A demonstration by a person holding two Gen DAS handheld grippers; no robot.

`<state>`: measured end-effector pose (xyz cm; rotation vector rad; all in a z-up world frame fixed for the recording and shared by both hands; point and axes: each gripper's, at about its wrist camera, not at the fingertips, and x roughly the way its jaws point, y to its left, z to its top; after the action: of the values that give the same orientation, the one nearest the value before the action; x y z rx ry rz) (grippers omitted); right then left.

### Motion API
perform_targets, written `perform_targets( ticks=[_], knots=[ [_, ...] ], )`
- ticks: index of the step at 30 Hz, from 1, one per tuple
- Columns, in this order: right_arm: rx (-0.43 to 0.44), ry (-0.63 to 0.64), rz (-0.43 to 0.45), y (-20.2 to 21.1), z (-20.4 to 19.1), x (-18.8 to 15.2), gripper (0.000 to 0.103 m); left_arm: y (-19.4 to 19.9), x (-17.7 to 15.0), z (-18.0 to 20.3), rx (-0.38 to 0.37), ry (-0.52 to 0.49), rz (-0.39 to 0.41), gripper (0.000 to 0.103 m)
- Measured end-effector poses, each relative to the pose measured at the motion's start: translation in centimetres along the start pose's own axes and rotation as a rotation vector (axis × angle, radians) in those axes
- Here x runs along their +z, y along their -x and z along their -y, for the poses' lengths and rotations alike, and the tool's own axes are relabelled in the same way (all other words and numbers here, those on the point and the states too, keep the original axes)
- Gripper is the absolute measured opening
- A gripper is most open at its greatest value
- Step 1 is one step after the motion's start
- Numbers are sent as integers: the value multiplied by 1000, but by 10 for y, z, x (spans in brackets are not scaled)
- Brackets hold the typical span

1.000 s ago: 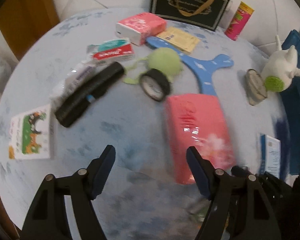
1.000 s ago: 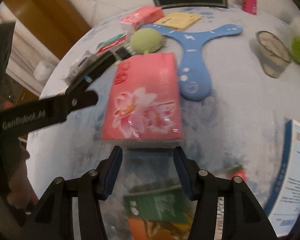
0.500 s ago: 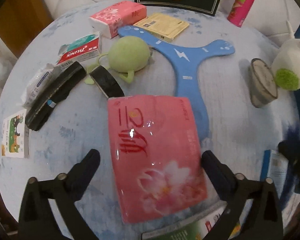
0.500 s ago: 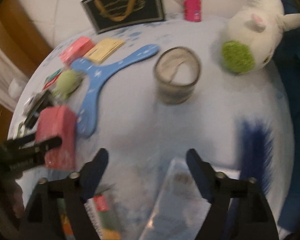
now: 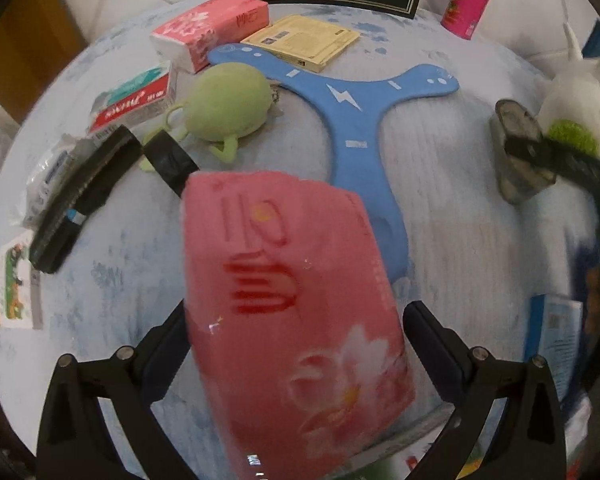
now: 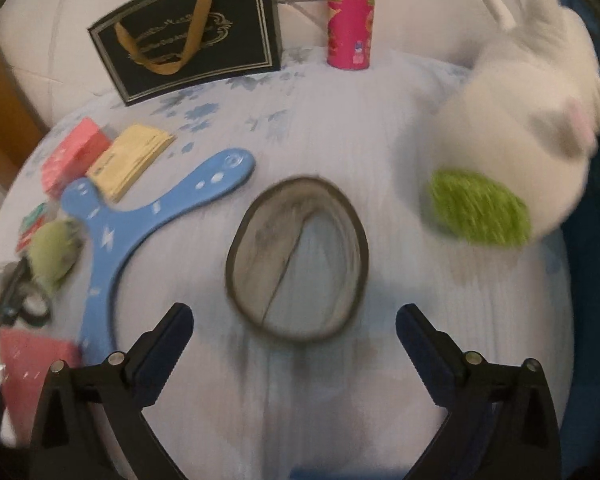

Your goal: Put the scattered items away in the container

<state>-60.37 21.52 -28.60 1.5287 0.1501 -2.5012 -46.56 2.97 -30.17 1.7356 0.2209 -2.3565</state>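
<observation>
I am holding the left gripper [image 5: 296, 340] over the large pink tissue pack [image 5: 292, 308]; its jaws are closing around the pack, the left one seeming to meet the pack's edge while the right one is standing clear, so nothing is being squeezed. I am aiming the right gripper [image 6: 294, 334] down at the table [image 6: 340, 128], its jaws opening wide and empty, with the dark-rimmed cup [image 6: 298, 258] lying just beyond them. Spreading outward across the pale blue mottled table, I am seeing the blue boomerang [image 5: 360, 128], the green plush toy [image 5: 228, 106], a black tape roll [image 5: 170, 160] just beside the pink pack's far corner, a long black case [image 5: 84, 196], a small red and teal box [image 5: 134, 98], a smaller pink tissue pack [image 5: 212, 28] and yellow packets [image 5: 304, 40]. The white plush animal [image 6: 540, 120] is blurring at the right edge. At the far rim a black gift bag [image 6: 188, 36] and a pink snack tube [image 6: 350, 16] are standing upright against a white tiled wall.
</observation>
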Motion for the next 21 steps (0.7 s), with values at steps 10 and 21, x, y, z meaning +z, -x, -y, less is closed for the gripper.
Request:
perform_targets(
  ticks=[10, 21],
  knots=[
    [6, -1, -42, -16, 5, -10, 71, 29, -4, -12, -8, 11, 67, 83],
    [128, 10, 79, 106, -19, -68, 55, 102, -36, -30, -63, -45, 204, 83]
  ],
)
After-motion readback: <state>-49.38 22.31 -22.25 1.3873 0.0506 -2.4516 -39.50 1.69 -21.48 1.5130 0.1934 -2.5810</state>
